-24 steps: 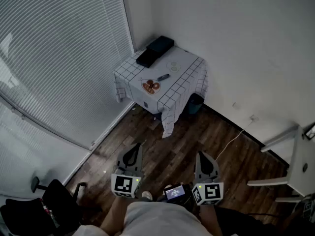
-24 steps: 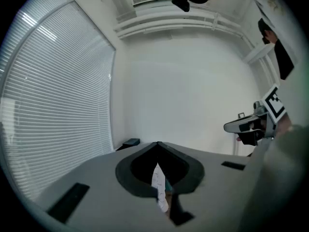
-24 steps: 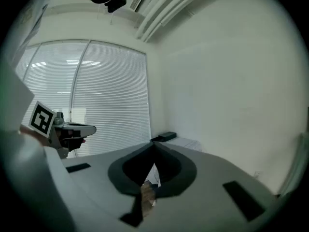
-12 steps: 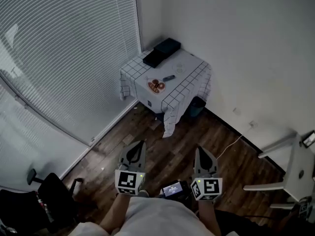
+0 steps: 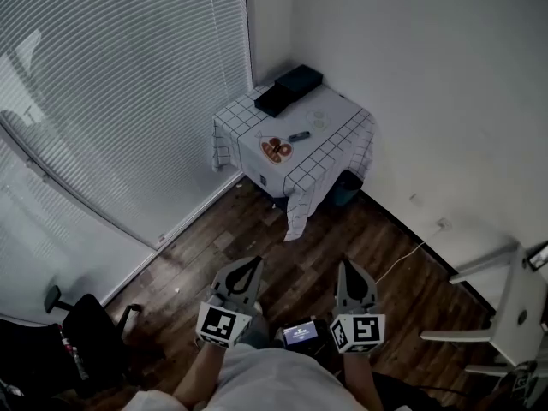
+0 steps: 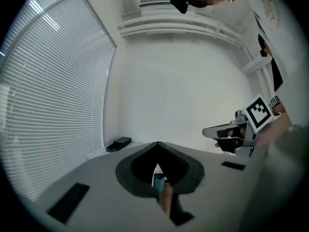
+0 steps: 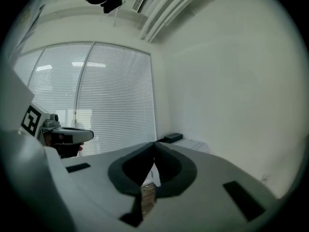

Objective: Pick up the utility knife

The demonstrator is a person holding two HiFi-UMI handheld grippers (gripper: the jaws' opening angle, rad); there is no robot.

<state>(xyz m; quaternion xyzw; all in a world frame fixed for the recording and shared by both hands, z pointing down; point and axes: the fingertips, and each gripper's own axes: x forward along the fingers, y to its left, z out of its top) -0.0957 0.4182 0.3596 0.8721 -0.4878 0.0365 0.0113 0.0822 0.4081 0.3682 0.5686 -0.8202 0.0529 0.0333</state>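
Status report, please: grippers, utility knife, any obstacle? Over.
Left gripper shut, right gripper shut, both empty. Utility knife lies on the corner table, far off. No obstacle on the floor.

The utility knife (image 5: 299, 136) is a small, slim, dark thing that lies flat on the white top of the corner table (image 5: 341, 120), near the middle of the top. It lies a little slanted, just beside a plate (image 5: 286, 153), on the wall side of it. Nothing touches it; finer details are too small to tell.
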